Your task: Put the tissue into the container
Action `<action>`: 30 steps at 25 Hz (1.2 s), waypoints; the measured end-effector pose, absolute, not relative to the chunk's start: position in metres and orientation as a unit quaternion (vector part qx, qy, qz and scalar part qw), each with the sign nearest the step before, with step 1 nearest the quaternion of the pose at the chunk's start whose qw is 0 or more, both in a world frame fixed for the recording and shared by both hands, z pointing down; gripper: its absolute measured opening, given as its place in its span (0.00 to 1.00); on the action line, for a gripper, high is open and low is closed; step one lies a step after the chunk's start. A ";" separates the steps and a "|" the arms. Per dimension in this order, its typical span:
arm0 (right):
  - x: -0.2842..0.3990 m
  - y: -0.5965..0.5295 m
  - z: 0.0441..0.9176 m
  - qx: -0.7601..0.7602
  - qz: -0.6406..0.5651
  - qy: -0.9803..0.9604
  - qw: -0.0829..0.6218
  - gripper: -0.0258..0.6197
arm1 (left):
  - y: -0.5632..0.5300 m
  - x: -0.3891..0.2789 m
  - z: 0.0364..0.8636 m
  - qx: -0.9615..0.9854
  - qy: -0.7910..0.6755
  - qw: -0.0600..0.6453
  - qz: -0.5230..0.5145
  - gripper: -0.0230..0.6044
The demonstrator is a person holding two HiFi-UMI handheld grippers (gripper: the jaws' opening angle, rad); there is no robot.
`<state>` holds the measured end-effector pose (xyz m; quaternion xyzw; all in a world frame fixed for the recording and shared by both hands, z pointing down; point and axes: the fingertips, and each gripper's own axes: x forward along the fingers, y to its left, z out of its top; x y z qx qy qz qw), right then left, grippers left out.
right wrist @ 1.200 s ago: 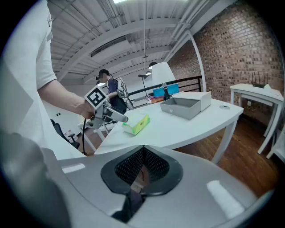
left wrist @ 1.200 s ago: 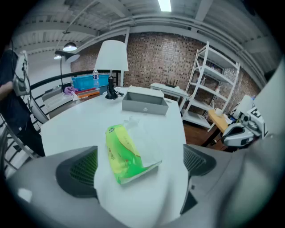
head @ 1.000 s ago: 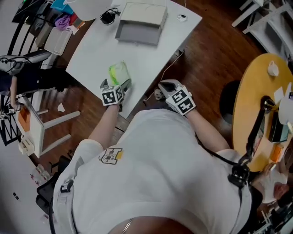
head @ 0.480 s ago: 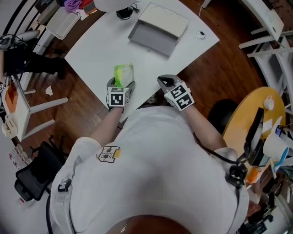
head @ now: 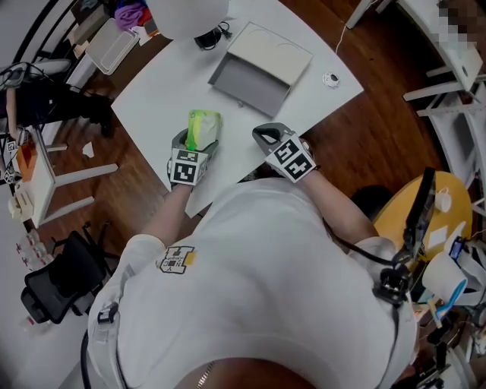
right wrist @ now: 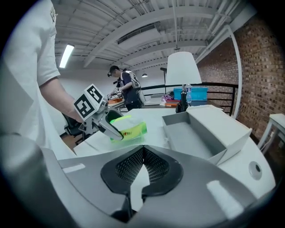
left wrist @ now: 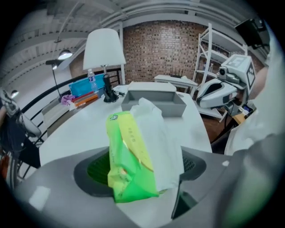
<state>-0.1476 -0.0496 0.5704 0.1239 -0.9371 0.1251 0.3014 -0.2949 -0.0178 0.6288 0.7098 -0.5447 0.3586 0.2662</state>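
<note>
A green and white tissue pack (head: 202, 128) stands on edge on the white table (head: 159, 91) between the jaws of my left gripper (head: 196, 141). In the left gripper view the pack (left wrist: 133, 156) fills the gap, and both pads of the left gripper (left wrist: 142, 170) press its sides; the jaws have just been closing on it. The grey open container (head: 252, 79) sits further up the table, beyond the pack (left wrist: 153, 103). My right gripper (head: 263, 137) hovers over the table's near edge, right of the pack, shut with nothing in it (right wrist: 141, 167). The right gripper view shows the container (right wrist: 202, 133) ahead on its right.
A lamp with a white shade (head: 190, 11) stands behind the container. A small round disc (head: 329, 78) lies near the table's right corner. A clear bin (head: 112, 45) sits at the far left. A person (right wrist: 128, 89) stands beyond the table. A yellow round table (head: 406, 220) is at the right.
The left gripper's jaws have closed in on the tissue pack. The right gripper has moved from off the table's edge to over the table, closer to the pack.
</note>
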 end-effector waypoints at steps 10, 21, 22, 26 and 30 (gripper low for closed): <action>-0.127 -0.115 0.544 0.136 0.082 -0.948 0.277 0.04 | -0.137 -0.252 0.562 0.802 -0.392 0.092 0.441 0.66; -0.118 -0.167 0.533 0.158 0.016 -0.947 0.278 0.04 | -0.182 -0.198 0.567 0.832 -0.107 -0.060 0.541 0.66; -0.118 -0.171 0.536 0.158 0.004 -0.945 0.285 0.04 | -0.183 -0.195 0.570 0.828 -0.079 -0.073 0.550 0.66; -0.122 -0.177 0.548 0.141 -0.045 -0.936 0.319 0.05 | -0.185 -0.185 0.585 0.803 0.031 -0.126 0.582 0.66; -0.130 -0.173 0.559 0.122 -0.076 -0.928 0.345 0.06 | -0.186 -0.176 0.595 0.798 0.090 -0.146 0.578 0.66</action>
